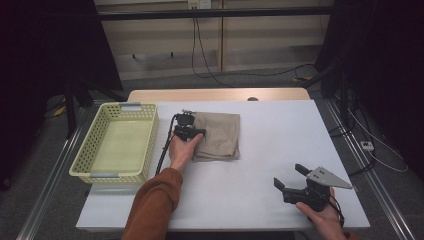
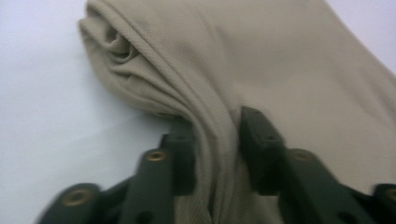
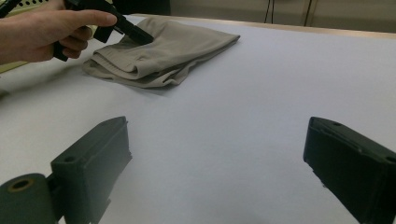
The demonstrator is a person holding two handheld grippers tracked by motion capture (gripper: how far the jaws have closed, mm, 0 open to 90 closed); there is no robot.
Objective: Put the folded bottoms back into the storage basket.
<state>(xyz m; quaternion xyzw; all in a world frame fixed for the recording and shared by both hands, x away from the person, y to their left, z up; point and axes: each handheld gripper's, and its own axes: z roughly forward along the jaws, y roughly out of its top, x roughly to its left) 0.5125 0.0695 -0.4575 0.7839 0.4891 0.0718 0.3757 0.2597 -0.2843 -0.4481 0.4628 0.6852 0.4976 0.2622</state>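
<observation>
A folded beige cloth (image 1: 220, 135) lies on the white table top, near its back left. My left gripper (image 1: 195, 132) reaches the cloth's left edge from the near side. In the left gripper view its jaws stand close together with a raised ridge of the cloth (image 2: 280, 60) pinched between the pads of the gripper (image 2: 217, 135). The right gripper view shows the same grip from afar, the left gripper (image 3: 135, 35) biting the cloth (image 3: 163, 51). My right gripper (image 1: 288, 175) rests at the front right, open (image 3: 217, 154), with bare table between its jaws.
A pale yellow plastic basket (image 1: 85, 145) stands at the table's left, with nothing in it, close beside the left hand. A strip of wooden table (image 1: 215, 95) runs behind the white top. Cables trail on the floor at the back and right.
</observation>
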